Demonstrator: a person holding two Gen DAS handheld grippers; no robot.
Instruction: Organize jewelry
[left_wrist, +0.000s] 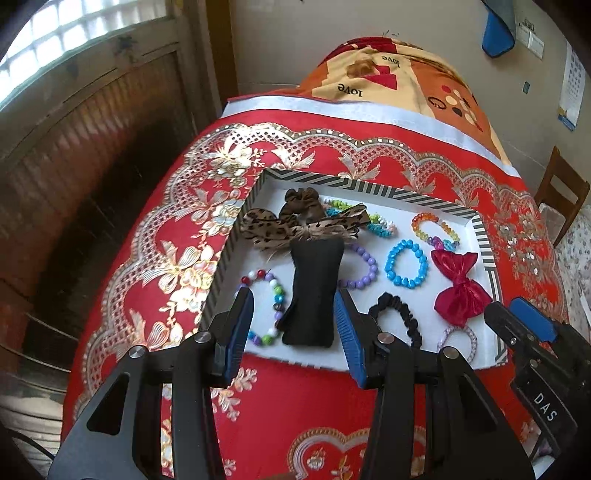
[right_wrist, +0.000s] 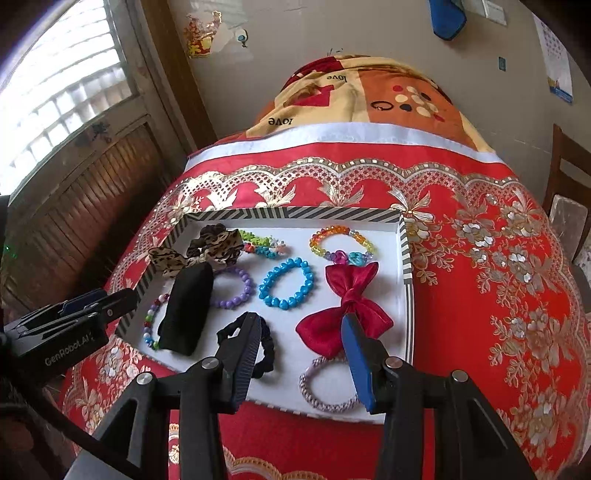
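1. While both tongs are held wide apart with nothing between the fingers, the left tongs (left_wrist: 293, 314) are seen hovering over the near left part of the tray (left_wrist: 436, 197), and the right tongs (right_wrist: 301, 345) over its near right part.
2. Between the left fingers, a black pouch (left_wrist: 312, 291) is framed, lying on the tray floor, with a multicoloured bead bracelet (left_wrist: 267, 302) touching its left side.
3. Between the right fingers, a red satin bow (right_wrist: 347, 306) is seen, with a pink hair tie (right_wrist: 328, 387) just near of it and a black scrunchie (right_wrist: 267, 349) to its left.
4. Farther in, a blue bead bracelet (right_wrist: 286, 282) and a purple bead bracelet (right_wrist: 232, 288) are laid side by side.
5. Along the far side, a leopard-print bow (left_wrist: 303, 225) and a clear rainbow bracelet (right_wrist: 341, 245) are placed.
6. The striped-rimmed tray is carried by a worktop covered in a red floral cloth (right_wrist: 480, 277).
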